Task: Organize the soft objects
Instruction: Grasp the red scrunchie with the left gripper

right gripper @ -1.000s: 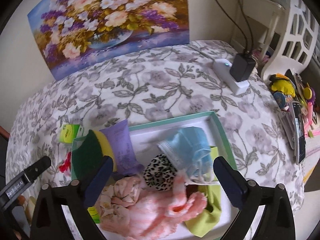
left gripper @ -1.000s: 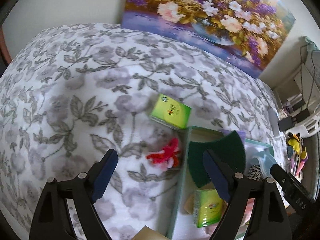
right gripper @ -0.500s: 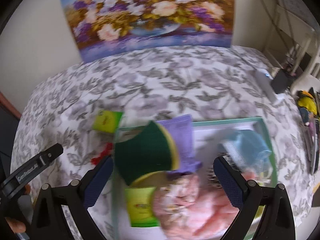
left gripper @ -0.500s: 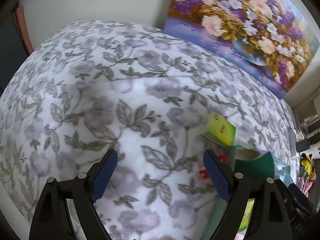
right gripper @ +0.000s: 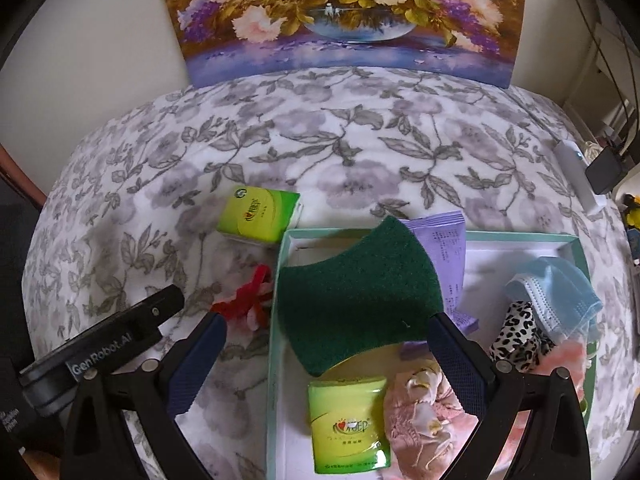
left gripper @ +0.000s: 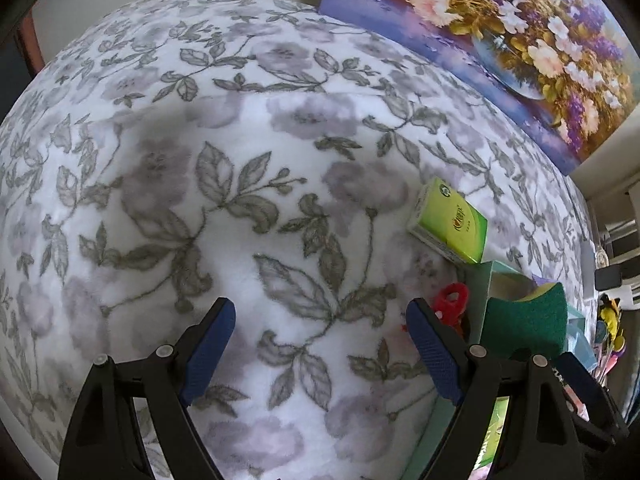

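Floral blanket (left gripper: pixel 248 184), painting (right gripper: pixel 344 12) behind. Left gripper (left gripper: pixel 320 344): jaws spread, nothing held. Right gripper (right gripper: pixel 328 344): jaws spread, nothing held, poised over the tray (right gripper: pixel 276 320). Red scrunchie (left gripper: pixel 452 304): outside the tray's left wall, just ahead-right of the left gripper, judged nearer to it. Green tissue pack (left gripper: pixel 448 220): beyond the tray's far-left corner.

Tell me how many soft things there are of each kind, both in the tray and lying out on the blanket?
Green tissue packs: 2 (one in the tray, one on the blanket)
Scrub sponge: 1
Purple packet: 1
Blue face mask: 1
Leopard scrunchie: 1
Pink floral scrunchie: 1
Fluffy pink item: 1
Red hair tie: 1
Total: 9
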`<state>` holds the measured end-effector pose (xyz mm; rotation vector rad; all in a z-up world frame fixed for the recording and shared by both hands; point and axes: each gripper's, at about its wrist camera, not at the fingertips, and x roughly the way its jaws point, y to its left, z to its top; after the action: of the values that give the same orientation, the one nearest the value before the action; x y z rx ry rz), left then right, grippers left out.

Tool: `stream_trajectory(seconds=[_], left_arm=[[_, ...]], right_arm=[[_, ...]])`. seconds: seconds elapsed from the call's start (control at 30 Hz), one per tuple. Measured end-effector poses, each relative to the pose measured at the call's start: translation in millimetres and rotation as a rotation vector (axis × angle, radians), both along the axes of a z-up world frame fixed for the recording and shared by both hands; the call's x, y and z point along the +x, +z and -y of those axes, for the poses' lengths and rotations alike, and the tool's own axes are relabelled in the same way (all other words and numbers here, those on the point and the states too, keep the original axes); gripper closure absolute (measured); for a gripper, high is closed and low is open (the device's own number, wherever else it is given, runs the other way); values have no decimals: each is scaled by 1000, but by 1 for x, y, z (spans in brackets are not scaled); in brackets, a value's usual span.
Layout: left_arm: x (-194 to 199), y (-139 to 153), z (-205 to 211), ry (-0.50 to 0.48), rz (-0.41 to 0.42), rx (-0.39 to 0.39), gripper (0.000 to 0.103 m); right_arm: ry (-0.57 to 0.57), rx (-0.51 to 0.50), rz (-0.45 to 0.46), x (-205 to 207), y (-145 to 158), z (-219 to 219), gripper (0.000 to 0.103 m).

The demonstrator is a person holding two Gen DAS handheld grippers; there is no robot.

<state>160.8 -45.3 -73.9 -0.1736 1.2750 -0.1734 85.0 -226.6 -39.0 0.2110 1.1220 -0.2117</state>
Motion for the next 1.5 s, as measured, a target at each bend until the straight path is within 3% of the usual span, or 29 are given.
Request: stream_trajectory(seconds=[0.13, 0.33, 0.97, 1.33, 1.37, 1.5], left_arm=[[-1, 2, 7, -29, 14, -42, 15], [-3, 0, 25, -88, 28, -31, 15], [-3, -11, 41, -117, 1, -62, 15], [-2, -11, 46, -141, 21, -29, 15], [-2, -11, 46, -142, 21, -35, 18], [-3, -11, 46, -147, 19, -57, 47]], right_arm=[[-15, -1, 3, -1, 2, 6, 1], [-51, -22, 8, -5, 5, 20, 1], [-93, -4, -8, -9, -3, 41, 1], [-94, -3, -7, -10, -3, 41, 1], [-93, -4, -7, -10, -3, 41, 1], [-91, -4, -6, -9, -2, 41, 1]])
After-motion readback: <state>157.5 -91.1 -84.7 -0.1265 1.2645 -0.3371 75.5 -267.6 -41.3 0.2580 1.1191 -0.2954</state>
